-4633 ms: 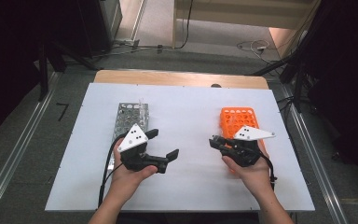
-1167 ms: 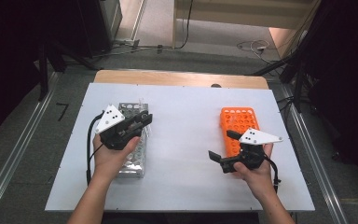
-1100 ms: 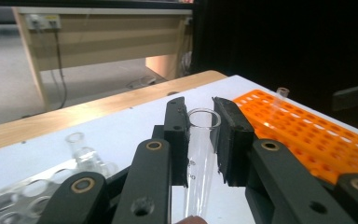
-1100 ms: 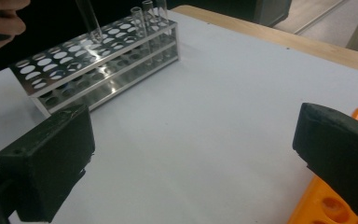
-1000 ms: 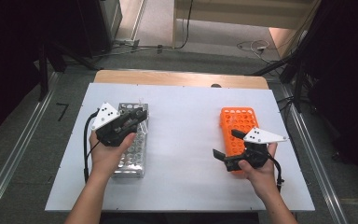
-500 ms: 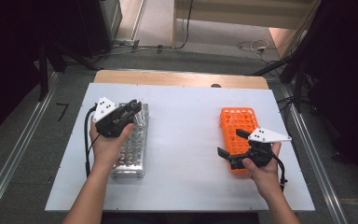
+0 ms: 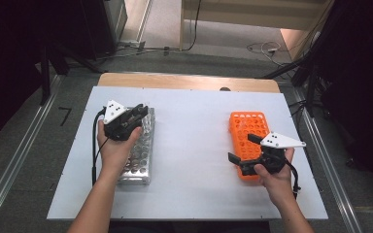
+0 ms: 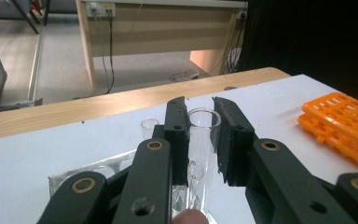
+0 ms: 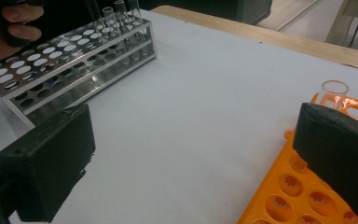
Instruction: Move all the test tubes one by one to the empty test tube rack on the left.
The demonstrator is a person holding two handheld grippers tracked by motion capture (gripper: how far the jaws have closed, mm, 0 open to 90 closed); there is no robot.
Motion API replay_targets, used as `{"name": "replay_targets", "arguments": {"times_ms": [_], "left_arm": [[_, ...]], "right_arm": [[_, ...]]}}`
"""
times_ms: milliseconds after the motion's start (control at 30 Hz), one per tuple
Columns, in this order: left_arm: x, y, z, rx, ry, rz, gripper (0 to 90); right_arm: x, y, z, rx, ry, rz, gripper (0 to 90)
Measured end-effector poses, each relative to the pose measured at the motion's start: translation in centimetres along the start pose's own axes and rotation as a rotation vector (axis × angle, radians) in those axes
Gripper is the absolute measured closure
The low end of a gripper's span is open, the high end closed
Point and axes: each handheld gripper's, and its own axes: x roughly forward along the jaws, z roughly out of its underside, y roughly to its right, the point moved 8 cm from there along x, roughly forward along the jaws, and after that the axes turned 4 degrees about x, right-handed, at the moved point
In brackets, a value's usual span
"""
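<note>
The left claw point(image 8: 200, 135) is closed narrow on a clear glass tube point(image 8: 203, 140) standing in the far end of the metal rack point(image 7: 138, 155) on the left of the tabletop point(image 7: 194, 141). In the left gripper view the two black jaws flank the tube just below its open rim, one on each side, with no gap visible between pads and glass, so it reads as a grip. The tube stands upright, mouth up, its long axis vertical and in line with the rack hole that it sits in; its foot is hidden by the jaws, so how deep it sits cannot be told. A second tube point(image 8: 149, 128) stands just beside it, on the far-left side of the jaw, close enough to be brushed. The move to come turns on that vertical axis: the tube looks as though it must go straight up along its own length to clear the rack, since any sideways pull would lever the glass against the hole. The orange rack point(image 7: 250, 141) lies well apart on the right, where the right claw point(image 7: 243, 153) hovers over its near end with jaws wide and nothing between them; one tube point(image 9: 334, 93) already stands upright there. The left hand is plainly the nearer to the gripped tube.
</note>
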Motion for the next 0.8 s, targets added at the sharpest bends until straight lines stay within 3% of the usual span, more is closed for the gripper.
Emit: {"name": "replay_targets", "arguments": {"times_ms": [133, 800], "left_arm": [[0.0, 0.0, 0.2, -0.014, -0.030, -0.006, 75.7], [0.4, 0.6, 2.0, 0.021, -0.161, -0.010, 75.4]], "right_arm": [[-0.2, 0.1, -0.1, 0.004, 0.005, 0.001, 0.0], [-0.4, 0.4, -0.2, 0.012, 0.012, 0.008, 0.0]]}}
